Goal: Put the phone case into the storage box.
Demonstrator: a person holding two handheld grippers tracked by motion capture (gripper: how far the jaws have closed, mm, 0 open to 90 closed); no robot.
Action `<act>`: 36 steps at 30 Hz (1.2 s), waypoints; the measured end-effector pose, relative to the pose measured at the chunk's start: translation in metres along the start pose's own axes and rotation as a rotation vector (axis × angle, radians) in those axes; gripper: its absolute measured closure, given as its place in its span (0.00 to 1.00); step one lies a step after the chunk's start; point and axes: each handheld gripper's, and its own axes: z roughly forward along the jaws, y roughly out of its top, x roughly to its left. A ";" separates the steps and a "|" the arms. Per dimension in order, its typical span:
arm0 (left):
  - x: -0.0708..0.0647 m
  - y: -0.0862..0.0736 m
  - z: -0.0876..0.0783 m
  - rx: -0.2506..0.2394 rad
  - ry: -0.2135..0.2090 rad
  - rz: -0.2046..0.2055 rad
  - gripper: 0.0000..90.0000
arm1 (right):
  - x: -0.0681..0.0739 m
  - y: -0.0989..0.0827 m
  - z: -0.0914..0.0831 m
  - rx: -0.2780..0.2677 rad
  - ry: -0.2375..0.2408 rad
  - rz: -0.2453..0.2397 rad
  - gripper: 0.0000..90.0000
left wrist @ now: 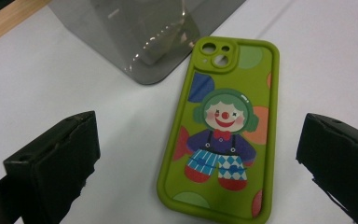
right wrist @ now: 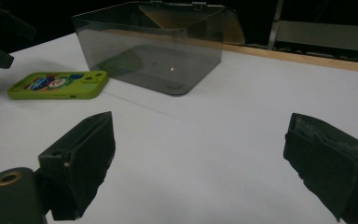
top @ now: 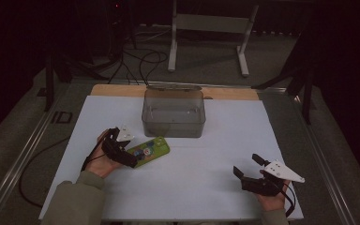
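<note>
- We judge the main risk to be a poor grip on the green phone case (left wrist: 221,130): it lies flat and low on the white surface (top: 206,154), so jaws closing above its rim would slide over it or push it along instead of taking hold.
- A second risk, as we see it, is a skewed bite. In the left gripper view the case runs lengthwise away from the camera, and a clamp across its lower end alone could let the far end droop or twist once lifted.
- The grey translucent box (top: 173,112) stands just beyond the case's camera-hole end; a shove forward might knock the case against its wall.
- The left gripper (top: 122,150) has its jaws wide apart, one to each side of the case, touching it on neither side as far as we can tell from the left gripper view; the lower end of the case sits between them, nearer the right-hand jaw in that view.
- The right gripper (top: 258,176) rests well apart from the case, toward the near right of the surface, jaws also spread and holding nothing.
- The box looks empty, though dim light leaves its floor hard to read.
</note>
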 end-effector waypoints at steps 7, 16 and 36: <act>-0.002 0.002 0.004 0.056 -0.021 0.021 0.00 | 0.000 0.000 0.000 0.003 0.001 0.002 0.10; -0.004 0.006 0.015 0.132 -0.072 0.024 0.00 | 0.000 0.000 0.000 0.006 0.002 0.001 0.10; -0.001 0.009 0.037 0.231 -0.128 0.019 0.00 | 0.000 -0.001 0.001 0.012 0.000 -0.004 0.10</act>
